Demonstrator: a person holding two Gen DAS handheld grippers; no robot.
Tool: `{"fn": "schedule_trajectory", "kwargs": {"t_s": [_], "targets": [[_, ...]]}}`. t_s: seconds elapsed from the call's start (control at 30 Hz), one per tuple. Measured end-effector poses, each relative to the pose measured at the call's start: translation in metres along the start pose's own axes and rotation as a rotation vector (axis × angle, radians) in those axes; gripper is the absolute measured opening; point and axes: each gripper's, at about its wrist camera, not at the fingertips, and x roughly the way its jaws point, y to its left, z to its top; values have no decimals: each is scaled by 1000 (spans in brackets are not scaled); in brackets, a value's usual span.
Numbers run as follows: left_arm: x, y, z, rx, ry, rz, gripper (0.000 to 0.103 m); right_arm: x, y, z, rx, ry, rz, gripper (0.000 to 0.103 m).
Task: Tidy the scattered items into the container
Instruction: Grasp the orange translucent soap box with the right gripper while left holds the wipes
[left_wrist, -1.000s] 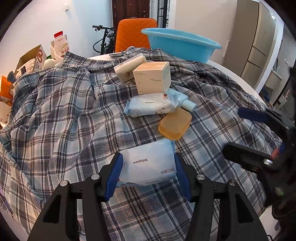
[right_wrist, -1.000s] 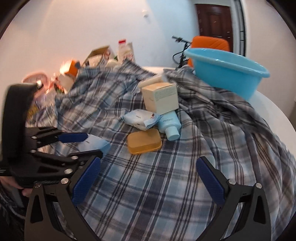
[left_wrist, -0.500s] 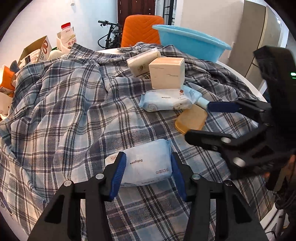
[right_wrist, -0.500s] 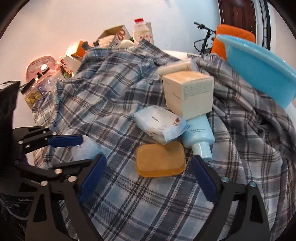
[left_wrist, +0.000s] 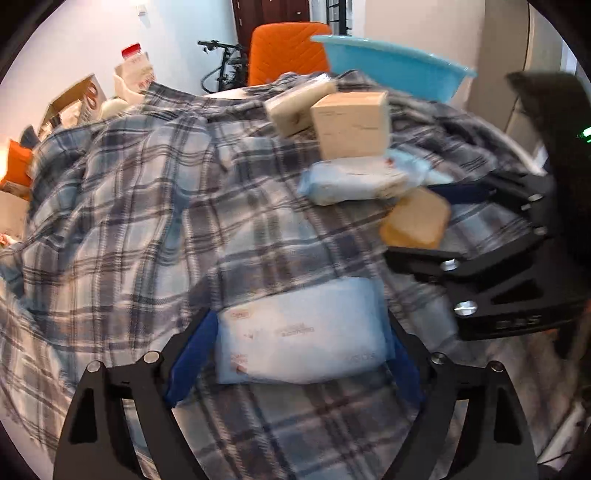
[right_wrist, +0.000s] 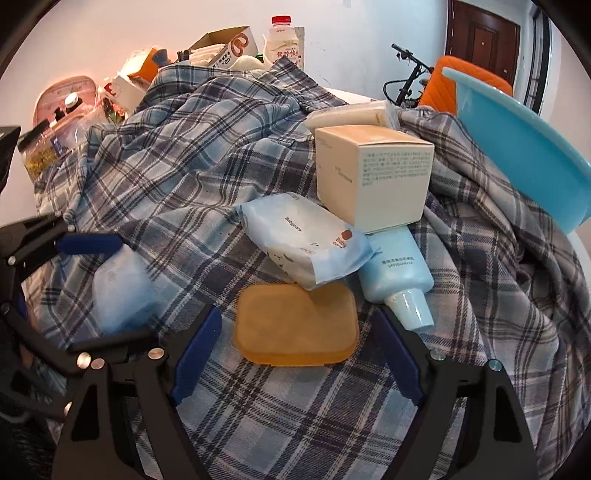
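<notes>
The left gripper (left_wrist: 299, 350) points down at a pale blue wipes pack (left_wrist: 301, 332) lying on the plaid cloth (left_wrist: 129, 221); its jaws are opening, the pack sits between the blue pads (left_wrist: 192, 354), and a thin gap shows on the left side, so the pads no longer press it (the picture is blurred, so the right pad's contact is hard to judge). The right gripper (right_wrist: 295, 343) hangs over an orange soap case (right_wrist: 297, 325) flat on the same cloth; its jaws are closing, the case lies between the blue fingers (right_wrist: 197, 343) with cloth visible on either side, so nothing is pinched there.

Just behind the case, a second wipes pack (right_wrist: 306, 240) overlaps its far edge; beside that pack lies a light blue tube (right_wrist: 399, 273), cap towards the camera; a cream box (right_wrist: 373, 177) stands upright on the tube's far end, and a white wrapped bar (right_wrist: 351, 114) lies behind the box. The turquoise basin (right_wrist: 517, 155) sits at the far right of the table, apart from all these things, with the cloth bunched against its wall.

An orange chair (left_wrist: 288, 51) and a bicycle (left_wrist: 221, 62) stand beyond the table; cartons and a milk bottle (right_wrist: 284, 37) crowd its far left edge.
</notes>
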Motion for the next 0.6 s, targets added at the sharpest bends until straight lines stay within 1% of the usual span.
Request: {"fn": "schedule_trajectory", "kwargs": {"t_s": [0.03,0.07,0.1,0.17,0.23,0.27,0.37,0.5,0.6], "targets": [[0,4,0,-28,-4,-22,89,0,0,0,1,-1,0,80],[0,7,0,-40,-4,-26,89,0,-1,0,2,-2,2,80],[0,8,0,-40,-5,-25,89,-1,-1,0,3,-3,3,80],[-1,7,1,-37,-5,-17,85,-1,-1,1,0,-2,-7,76],[-3,7,0,-37,-5,-14,82,-2,-1,1,-10,-5,-20,64],[-4,7,0,-41,-4,-20,82,-2,-1,1,-9,-7,-17,61],[-9,10,-1,-56,-3,-48,81,-5,-4,0,12,-11,-8,61],[-17,4,0,-30,-19,-26,81,-13,-6,-2,37,-26,2,61],[-22,1,0,-21,-28,-27,81,-22,-4,-2,41,-39,2,60]]}}
